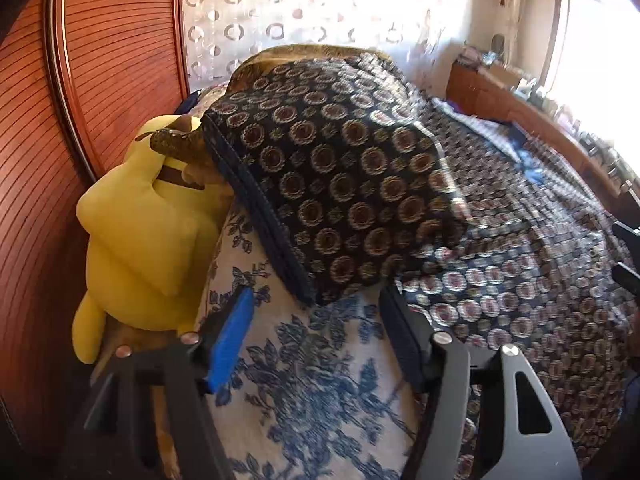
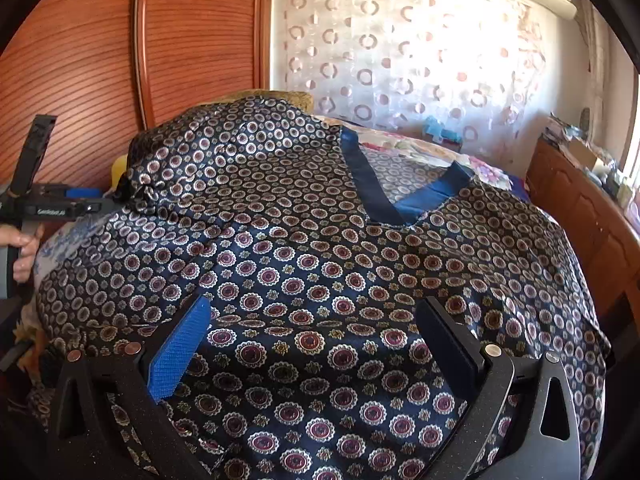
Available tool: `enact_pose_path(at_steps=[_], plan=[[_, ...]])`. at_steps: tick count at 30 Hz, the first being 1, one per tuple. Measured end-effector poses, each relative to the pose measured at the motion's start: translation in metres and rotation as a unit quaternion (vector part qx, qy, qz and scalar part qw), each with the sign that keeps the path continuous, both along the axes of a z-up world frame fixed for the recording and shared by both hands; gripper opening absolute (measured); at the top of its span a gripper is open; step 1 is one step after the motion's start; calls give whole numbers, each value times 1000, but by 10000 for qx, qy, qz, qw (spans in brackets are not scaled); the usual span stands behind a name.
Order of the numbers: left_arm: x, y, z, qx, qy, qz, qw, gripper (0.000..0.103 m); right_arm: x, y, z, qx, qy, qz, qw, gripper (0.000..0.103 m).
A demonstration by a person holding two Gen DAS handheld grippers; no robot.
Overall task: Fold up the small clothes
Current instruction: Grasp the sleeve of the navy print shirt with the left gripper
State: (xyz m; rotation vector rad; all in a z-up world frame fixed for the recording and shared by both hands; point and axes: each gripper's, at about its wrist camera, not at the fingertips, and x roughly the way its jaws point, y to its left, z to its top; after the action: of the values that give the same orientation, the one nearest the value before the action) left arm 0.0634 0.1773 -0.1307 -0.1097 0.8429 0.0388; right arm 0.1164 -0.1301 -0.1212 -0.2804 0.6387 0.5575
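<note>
The left gripper hangs with its jaws partly apart and nothing between them; below the gap lies only the blue-flowered bedspread, and the hem of the folded-over sleeve sits just beyond the fingertips. To do this fold well, it seems wise to bring the jaws down onto the sleeve's near edge, pinch a single layer, and carry it flat across the body without dragging the bedspread along.

The right gripper stands wide open just above the patterned garment, gripping nothing; whether its pads brush the cloth I cannot tell. The garment, dark satin with ringed medallions and a blue V-neck, is spread over the bed, its neck toward the far edge by the curtain, one sleeve bunched at the bed's left edge. A yellow plush toy leans there against the wooden wardrobe.
</note>
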Motion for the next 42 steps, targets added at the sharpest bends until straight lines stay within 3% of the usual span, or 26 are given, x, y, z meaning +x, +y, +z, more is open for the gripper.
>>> enact_pose_path(at_steps=[7, 9, 11, 17, 25, 33, 38, 42], plan=[[11, 3, 2, 197, 72, -7, 9998, 43, 5, 1, -7, -24, 104, 36, 9999, 103], [12, 5, 3, 216, 61, 11, 9997, 21, 5, 1, -8, -20, 145, 18, 9999, 103], [12, 7, 4, 237, 33, 14, 9997, 12, 3, 2, -9, -47, 125, 38, 9999, 103], [9, 4, 24, 427, -287, 47, 9987, 2, 2, -1, -8, 62, 51, 6, 10000, 103], [15, -21, 85, 566, -924, -205, 9939, 1, 5, -5, -8, 198, 110, -43, 9997, 103], [39, -85, 123, 385, -1168, -946, 9879, 2, 3, -5, -9, 190, 115, -40, 9997, 103], [36, -104, 123, 22, -1160, -1271, 9851, 20, 3, -6, -9, 207, 116, -30, 9997, 103], [29, -105, 120, 143, -1130, -1248, 9856, 39, 4, -7, -10, 236, 167, -19, 9996, 103]])
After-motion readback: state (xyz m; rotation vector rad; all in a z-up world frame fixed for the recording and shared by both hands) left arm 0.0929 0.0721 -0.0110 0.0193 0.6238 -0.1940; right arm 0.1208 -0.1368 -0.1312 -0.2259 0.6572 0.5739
